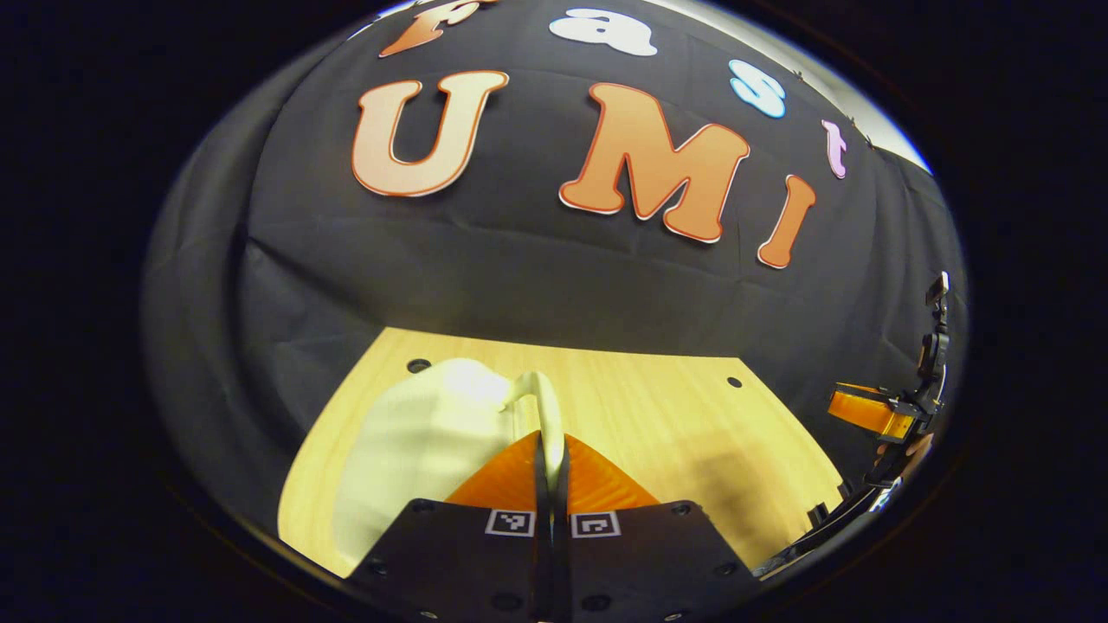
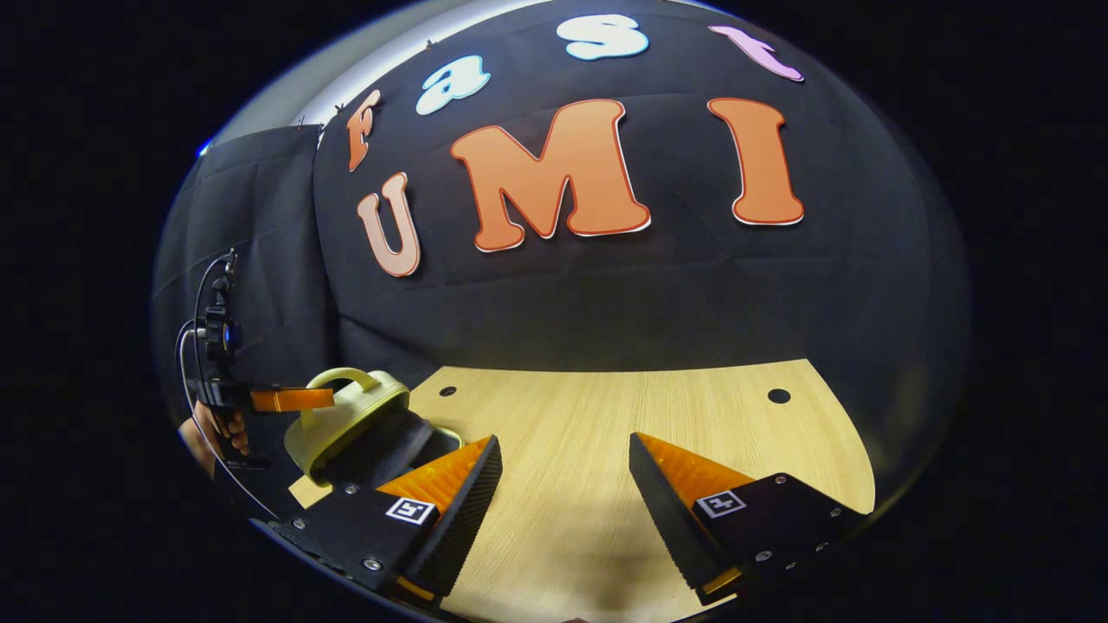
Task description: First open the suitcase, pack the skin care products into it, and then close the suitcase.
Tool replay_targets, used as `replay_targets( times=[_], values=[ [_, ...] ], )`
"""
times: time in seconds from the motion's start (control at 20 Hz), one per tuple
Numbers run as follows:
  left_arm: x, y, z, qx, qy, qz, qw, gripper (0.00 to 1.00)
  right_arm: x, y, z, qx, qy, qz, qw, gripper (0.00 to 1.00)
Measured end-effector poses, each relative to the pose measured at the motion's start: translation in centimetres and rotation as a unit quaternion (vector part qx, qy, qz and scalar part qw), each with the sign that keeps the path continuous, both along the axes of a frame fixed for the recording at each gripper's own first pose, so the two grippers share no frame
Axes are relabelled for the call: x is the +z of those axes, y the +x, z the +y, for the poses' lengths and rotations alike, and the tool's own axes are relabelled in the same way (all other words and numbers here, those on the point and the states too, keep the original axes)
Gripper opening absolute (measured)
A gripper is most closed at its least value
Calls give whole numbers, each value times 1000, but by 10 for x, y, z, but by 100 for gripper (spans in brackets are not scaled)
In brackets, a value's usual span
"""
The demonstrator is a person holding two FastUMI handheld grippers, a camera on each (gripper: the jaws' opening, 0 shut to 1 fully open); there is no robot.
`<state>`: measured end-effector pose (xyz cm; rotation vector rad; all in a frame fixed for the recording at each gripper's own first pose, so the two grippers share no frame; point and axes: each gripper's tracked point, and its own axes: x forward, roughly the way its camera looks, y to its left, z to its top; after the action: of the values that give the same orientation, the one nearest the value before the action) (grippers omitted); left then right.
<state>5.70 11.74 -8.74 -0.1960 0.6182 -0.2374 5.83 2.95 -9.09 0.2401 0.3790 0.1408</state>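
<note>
A pale wooden table point(image 2: 658, 433) meets the black cloth wall; the left gripper point(image 1: 550, 450) pinches the smooth yellow suitcase point(image 2: 346, 415) lid's rim, while the right gripper point(image 2: 563, 484), beside the suitcase, gapes apart.

Light wood table point(image 2: 658, 433) w/ pale yellow suitcase point(image 2: 346, 415) near left edge.

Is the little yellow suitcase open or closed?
Open. The suitcase has its lid tilted up, showing the dark inside, with the left tool pinching the lid's edge.
</note>
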Motion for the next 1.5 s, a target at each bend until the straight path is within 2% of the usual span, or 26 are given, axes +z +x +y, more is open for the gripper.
replay_targets(
  times=[0.25,0.45,0.65,0.8,0.85,0.9,0.95,1.0,1.05,1.2,1.25,1.3,1.35,1.4,1.5],
  values=[
    [-41,-5,-48,-23,-19,38,999,1,-7,-6,-9,7,4,8,1000,94],
    [-67,-6,-67,-22,-31,62,997,1,-10,-11,-16,10,-8,4,1000,94],
    [-88,-9,-81,-31,23,77,996,1,-16,-17,-15,20,-9,9,1000,94],
    [-112,-19,-99,-62,54,96,992,3,-19,-19,-12,26,-6,9,1000,94],
    [-117,-24,-104,-65,56,100,991,15,-20,-20,-12,28,-6,10,1000,94],
    [-121,-29,-109,-71,55,107,990,15,-21,-20,-12,28,-7,10,1000,94],
    [-119,-32,-119,-78,31,105,991,22,-21,-20,-11,30,-6,9,999,94],
    [-114,-33,-130,-83,13,100,991,24,-22,-21,-11,30,-8,10,999,94],
    [-108,-34,-135,-88,10,90,992,19,-22,-20,-11,30,-10,9,999,94],
    [-90,-24,-135,-80,47,49,995,43,-21,-19,-7,29,-13,5,999,94],
    [-79,-22,-140,-79,51,32,995,48,-19,-18,-7,28,-17,0,999,94],
    [-67,-21,-146,-84,56,15,995,57,-15,-16,-6,25,-23,-8,999,94],
    [-54,-19,-148,-84,65,-6,994,69,-11,-14,-5,24,-30,-16,999,94],
    [-38,-14,-152,-86,72,-26,993,87,-8,-12,-4,21,-36,-25,999,94],
    [-8,-9,-157,-79,79,-68,991,92,2,-6,-3,12,-42,-41,998,94]
  ],
)
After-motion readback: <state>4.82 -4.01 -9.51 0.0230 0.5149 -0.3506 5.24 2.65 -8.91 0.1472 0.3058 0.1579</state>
